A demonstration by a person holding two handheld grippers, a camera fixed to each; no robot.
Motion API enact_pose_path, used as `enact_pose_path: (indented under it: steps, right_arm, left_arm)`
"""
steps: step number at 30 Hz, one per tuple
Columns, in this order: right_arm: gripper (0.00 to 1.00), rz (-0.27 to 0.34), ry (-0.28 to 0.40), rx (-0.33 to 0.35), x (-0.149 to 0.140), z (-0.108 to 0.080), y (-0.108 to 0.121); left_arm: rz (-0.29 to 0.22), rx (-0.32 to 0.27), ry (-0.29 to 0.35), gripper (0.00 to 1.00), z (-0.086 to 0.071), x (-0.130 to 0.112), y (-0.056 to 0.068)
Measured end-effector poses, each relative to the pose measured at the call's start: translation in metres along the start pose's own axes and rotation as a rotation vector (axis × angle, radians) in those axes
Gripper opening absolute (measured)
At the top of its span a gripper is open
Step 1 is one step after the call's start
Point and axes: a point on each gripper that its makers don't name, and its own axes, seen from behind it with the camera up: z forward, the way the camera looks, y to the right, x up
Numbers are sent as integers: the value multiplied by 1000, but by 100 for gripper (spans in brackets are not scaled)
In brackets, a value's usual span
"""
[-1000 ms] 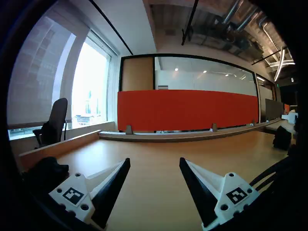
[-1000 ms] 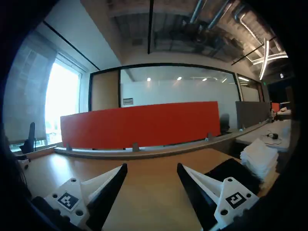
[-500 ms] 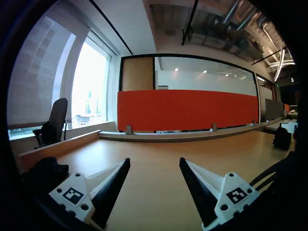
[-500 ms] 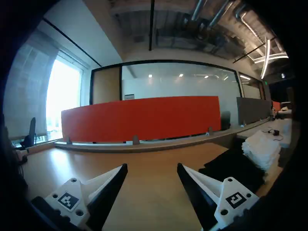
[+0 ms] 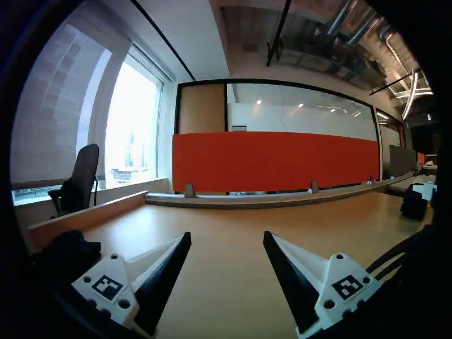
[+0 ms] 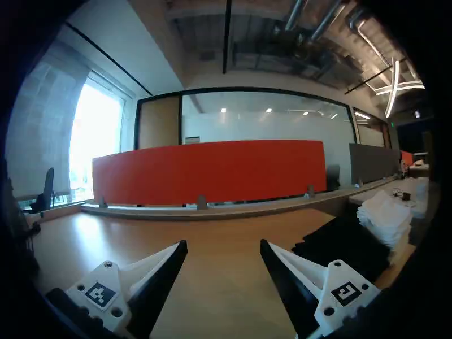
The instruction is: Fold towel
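Left gripper point(image 5: 226, 234) hangs low over the wooden table point(image 5: 237, 217), jaws spread wide, bare tabletop showing in the gap and nothing between the fingers. Just off its left finger, at the near left edge, sits a dark bundle point(image 5: 68, 251); it is too shadowed to say what it is. On the far right of the left gripper view a small black object point(image 5: 414, 203) rests on the table, well apart from the fingers. Over to the right gripper point(image 6: 223, 242): same story, jaws held apart and holding nothing, with bare wood beneath them. The black towel point(image 6: 344, 243) lies flat on the table to the right of the right finger, near it but not touching as far as the right gripper view lets me judge. Beyond that, farther right, a stack of white towels point(image 6: 387, 217) sits folded and piled, right up against the black towel's far edge. Across the back of the table runs the orange partition point(image 5: 274, 161), with a glass wall point(image 5: 299, 110) above it. A bright window point(image 5: 133, 135) glows at far left, an office chair point(image 5: 79, 181) in front of it. Overhead are exposed pipes point(image 6: 305, 22) and a crossed strip light point(image 6: 394, 87).
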Motion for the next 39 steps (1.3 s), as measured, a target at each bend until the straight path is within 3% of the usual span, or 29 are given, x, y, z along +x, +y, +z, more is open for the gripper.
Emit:
enact_pose_path:
  steps: [20, 39]
  right_arm:
    - [100, -61, -6, 14, -5, -1, -12]
    - [100, -59, -8, 8, -4, 0, -11]
  left_arm:
    - [0, 0, 0, 95, 0, 0, 0]
    - [0, 0, 0, 95, 0, 0, 0]
